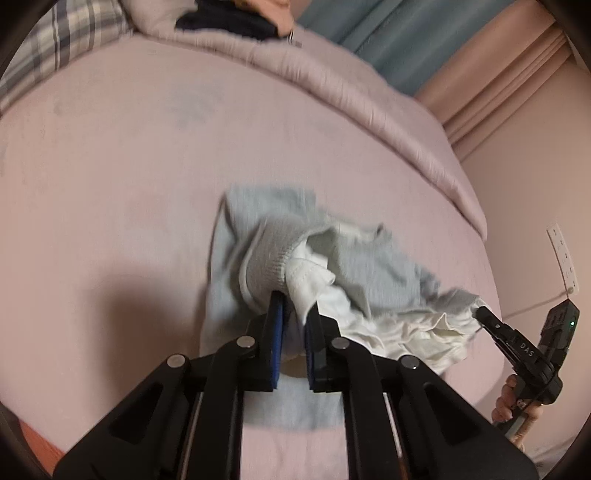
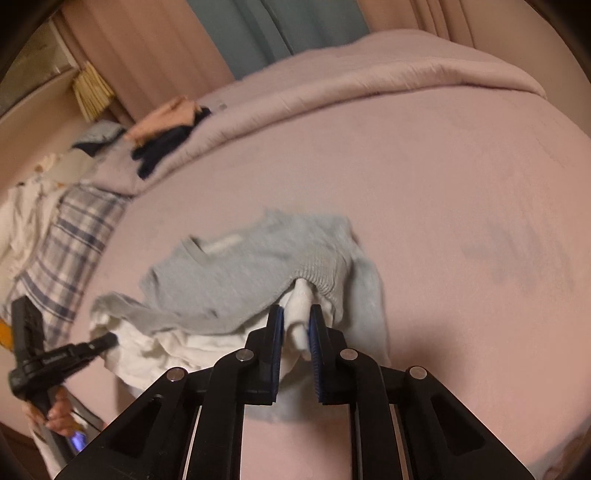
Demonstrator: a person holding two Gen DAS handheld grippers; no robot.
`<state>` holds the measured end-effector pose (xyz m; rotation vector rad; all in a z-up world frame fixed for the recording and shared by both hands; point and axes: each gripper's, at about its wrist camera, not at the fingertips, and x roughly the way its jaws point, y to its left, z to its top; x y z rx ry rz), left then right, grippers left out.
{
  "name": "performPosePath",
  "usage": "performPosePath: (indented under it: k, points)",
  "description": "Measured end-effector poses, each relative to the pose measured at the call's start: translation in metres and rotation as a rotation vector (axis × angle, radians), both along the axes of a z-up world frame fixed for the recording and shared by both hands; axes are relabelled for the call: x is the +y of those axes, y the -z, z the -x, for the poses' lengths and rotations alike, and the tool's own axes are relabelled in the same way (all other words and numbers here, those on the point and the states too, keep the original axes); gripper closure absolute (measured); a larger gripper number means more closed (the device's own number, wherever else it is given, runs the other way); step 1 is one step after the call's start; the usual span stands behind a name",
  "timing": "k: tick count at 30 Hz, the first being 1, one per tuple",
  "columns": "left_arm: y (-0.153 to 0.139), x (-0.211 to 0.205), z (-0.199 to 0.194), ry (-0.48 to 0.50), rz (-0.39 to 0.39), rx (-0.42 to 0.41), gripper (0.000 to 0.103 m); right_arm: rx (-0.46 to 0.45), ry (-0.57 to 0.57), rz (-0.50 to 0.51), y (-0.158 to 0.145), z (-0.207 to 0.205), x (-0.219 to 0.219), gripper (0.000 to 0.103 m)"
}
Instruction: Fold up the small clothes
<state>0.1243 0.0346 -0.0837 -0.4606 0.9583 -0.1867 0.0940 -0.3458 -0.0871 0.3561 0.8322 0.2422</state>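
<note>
Nearest the left wrist camera, the left gripper [image 1: 294,308] has its blue pads pinched on a bunched fold of the small grey garment [image 1: 373,258], where its ribbed hem and white lining meet. Likewise, close to the right wrist camera, the right gripper [image 2: 295,314] is clamped on the same garment's white lining under the ribbed edge. Between the two, the garment sags in a rumpled heap on the pink bedsheet [image 1: 110,166], partly lifted at both held ends. Farther back lies a rolled pink duvet [image 2: 369,85], with dark clothes [image 2: 159,147] on it, a plaid pillow [image 2: 74,229] beside, and curtains [image 2: 277,26] behind.
</note>
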Motion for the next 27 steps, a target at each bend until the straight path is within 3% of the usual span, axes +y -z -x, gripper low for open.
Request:
performPosePath:
  k: [6, 14, 18, 20, 22, 24, 27]
  points:
    - [-0.004, 0.004, -0.044, -0.032, -0.015, -0.027, 0.097, -0.029, 0.008, 0.003, -0.015, -0.045, 0.010, 0.089]
    - [0.023, 0.008, -0.095, -0.061, -0.053, 0.042, 0.095, 0.065, 0.062, 0.038, 0.013, -0.107, 0.016, 0.089]
    - [0.023, 0.012, -0.106, -0.079, -0.062, 0.054, 0.092, 0.111, 0.070, 0.051, 0.025, -0.127, 0.016, 0.089]
    - [0.016, 0.015, -0.104, -0.080, -0.055, 0.033, 0.074, 0.136, 0.094, 0.034, 0.028, -0.132, 0.011, 0.084]
    - [0.008, 0.018, -0.099, -0.083, -0.073, 0.008, 0.061, 0.126, 0.118, 0.011, 0.024, -0.129, 0.003, 0.068]
    - [0.001, 0.020, -0.091, -0.087, -0.100, -0.016, 0.042, 0.082, 0.137, 0.001, 0.016, -0.119, -0.004, 0.048]
    - [-0.003, 0.022, -0.079, -0.073, -0.125, -0.045, 0.025, 0.072, 0.139, 0.009, 0.012, -0.110, -0.013, 0.047]
